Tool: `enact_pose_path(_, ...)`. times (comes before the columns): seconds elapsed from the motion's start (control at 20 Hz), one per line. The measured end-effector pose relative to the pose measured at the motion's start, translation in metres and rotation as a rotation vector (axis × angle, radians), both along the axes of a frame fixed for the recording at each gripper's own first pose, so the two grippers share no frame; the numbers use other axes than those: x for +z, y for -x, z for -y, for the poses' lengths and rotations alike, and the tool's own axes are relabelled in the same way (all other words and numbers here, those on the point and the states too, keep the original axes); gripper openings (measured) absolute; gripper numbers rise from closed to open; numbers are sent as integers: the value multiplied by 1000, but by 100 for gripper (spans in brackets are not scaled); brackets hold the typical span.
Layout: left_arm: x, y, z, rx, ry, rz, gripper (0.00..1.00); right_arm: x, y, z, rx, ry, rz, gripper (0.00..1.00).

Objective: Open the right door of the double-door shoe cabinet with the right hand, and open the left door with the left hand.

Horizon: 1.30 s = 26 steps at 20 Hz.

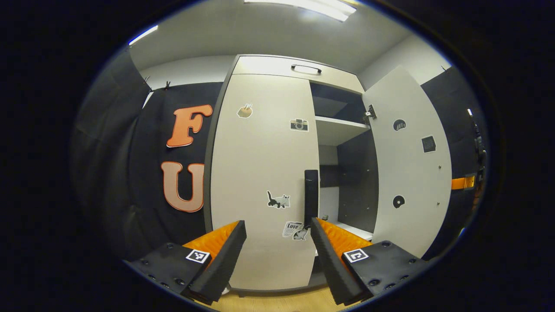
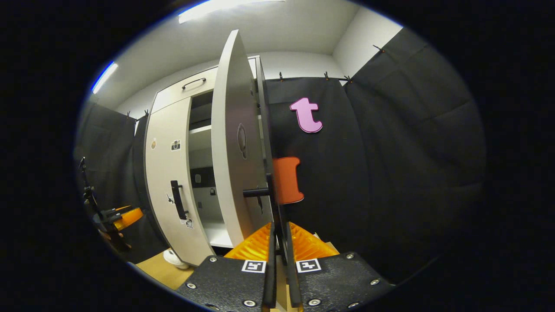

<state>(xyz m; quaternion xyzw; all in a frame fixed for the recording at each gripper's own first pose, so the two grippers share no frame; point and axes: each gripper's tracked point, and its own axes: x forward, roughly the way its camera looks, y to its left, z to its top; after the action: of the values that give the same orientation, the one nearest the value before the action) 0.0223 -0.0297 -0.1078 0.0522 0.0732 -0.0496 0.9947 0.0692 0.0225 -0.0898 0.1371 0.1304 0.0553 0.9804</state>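
The shoe cabinet's left door (image 1: 260, 173) is closed, pale with small stickers, and its black vertical handle (image 1: 311, 195) runs along its right edge. My left gripper (image 1: 277, 247) is open low in front of this door, its right fingertip just below the handle and touching nothing. The right door (image 1: 407, 164) stands swung wide open. In the right gripper view that right door (image 2: 234, 143) is nearly edge-on, and my right gripper (image 2: 279, 242) is shut on its black handle (image 2: 273, 199). The left door (image 2: 169, 182) and its handle (image 2: 177, 199) lie further left.
Inside the open half are a white shelf (image 1: 338, 128) and dark inner walls. A drawer front with a black handle (image 1: 306, 68) tops the cabinet. The floor (image 1: 277, 301) is wooden. Black cloth walls flank the cabinet. The left gripper (image 2: 119, 219) appears at the far left.
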Motion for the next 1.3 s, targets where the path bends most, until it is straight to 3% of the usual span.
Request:
enact_pose_path(0.4,-11,-29,26,-32,13,-21,96,10,17,40,-38,99,41,18)
enact_pose_path(0.7,-6,-58,49,-71,47,-13,96,-3,7,52,-69,125,20,57)
enact_pose_path(0.8,-4,-70,56,-82,44,-9,97,-6,5,57,-80,137,15,74)
enact_pose_path(1.0,-3,-89,72,-95,23,4,96,-6,9,70,-96,144,31,82)
enact_pose_path(1.3,-35,-118,82,-26,-45,-59,96,-15,12,72,-77,122,39,83)
